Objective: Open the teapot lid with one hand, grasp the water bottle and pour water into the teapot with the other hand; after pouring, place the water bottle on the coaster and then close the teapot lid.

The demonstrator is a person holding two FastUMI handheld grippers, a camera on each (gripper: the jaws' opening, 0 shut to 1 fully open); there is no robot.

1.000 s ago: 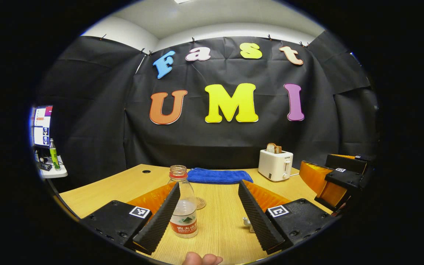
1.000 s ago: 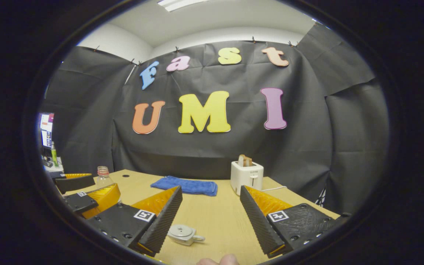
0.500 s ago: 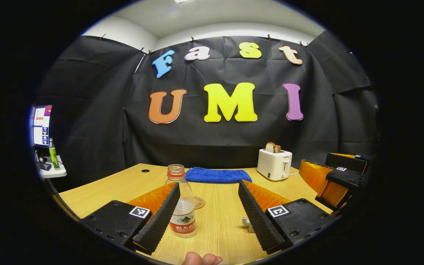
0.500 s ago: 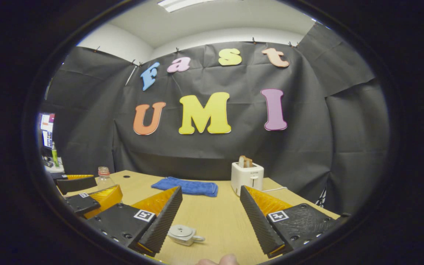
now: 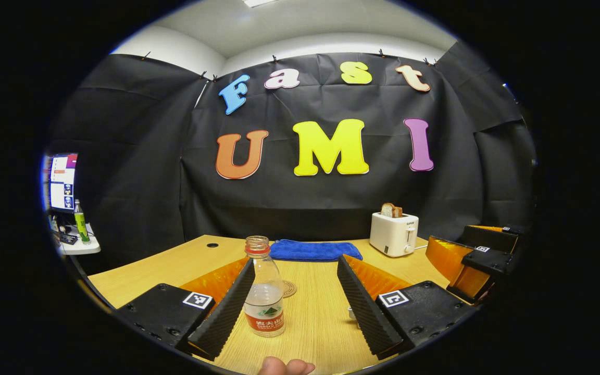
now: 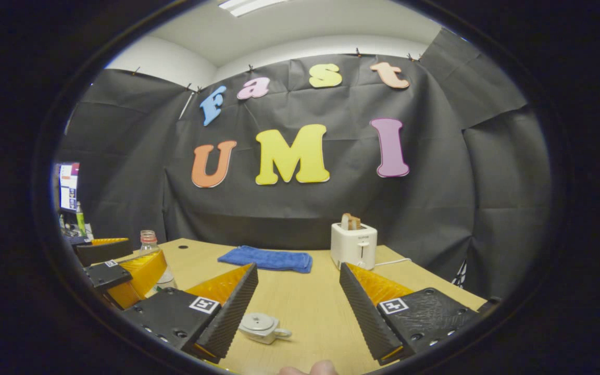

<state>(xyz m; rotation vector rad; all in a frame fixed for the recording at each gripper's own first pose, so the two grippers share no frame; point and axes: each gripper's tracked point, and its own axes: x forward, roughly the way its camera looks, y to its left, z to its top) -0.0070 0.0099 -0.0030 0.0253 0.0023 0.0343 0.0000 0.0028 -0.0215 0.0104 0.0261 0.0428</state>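
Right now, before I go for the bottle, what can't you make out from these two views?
- Teapot, right gripper view: its left side is hidden behind the right gripper's finger, so the body can't be judged.
- Coaster, left gripper view: partly covered by the water bottle.
- Teapot spout, left gripper view: mostly behind the left gripper's finger.

On my far side of the wooden table (image 5: 164,268) I see a blue towel (image 5: 314,250) lying flat, with a white toaster (image 5: 394,234) holding bread slices (image 5: 389,210) to its right. Off to the left, a monitor (image 5: 62,180) glows above a green bottle (image 5: 80,224) on a small white shelf (image 5: 78,246).
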